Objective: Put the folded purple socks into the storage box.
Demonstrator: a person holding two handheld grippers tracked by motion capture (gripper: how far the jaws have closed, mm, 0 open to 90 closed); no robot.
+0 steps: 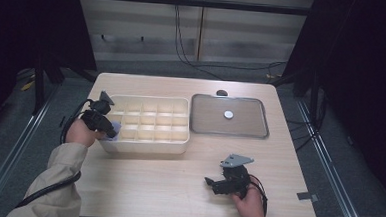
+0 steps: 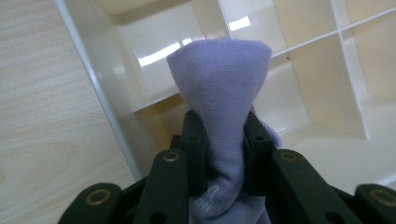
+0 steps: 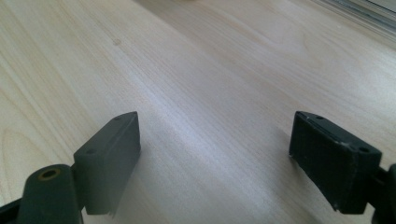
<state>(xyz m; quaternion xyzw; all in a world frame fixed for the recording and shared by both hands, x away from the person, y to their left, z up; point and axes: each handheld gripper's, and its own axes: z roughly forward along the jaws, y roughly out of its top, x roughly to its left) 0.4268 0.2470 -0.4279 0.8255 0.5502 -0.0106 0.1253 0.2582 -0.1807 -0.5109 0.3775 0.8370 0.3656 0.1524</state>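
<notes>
left fingers (image 2: 219, 140): clamped on lilac knit cloth (image 2: 222, 88), over cream divided plastic box (image 1: 150, 119) at its 9 o'clock end
right fingers (image 3: 219, 163): spread wide, nothing between, over table (image 3: 210, 84)

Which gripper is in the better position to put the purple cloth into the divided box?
Left. The left gripper already pinches the purple cloth right over the divided box. The right gripper is open above bare table.

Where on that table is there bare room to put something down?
Bare wood runs along the near edge, between the organizer and the right gripper. The tray holds just one white disc. It's crowded at the organizer's left end, where the left gripper holds a purple cloth.
</notes>
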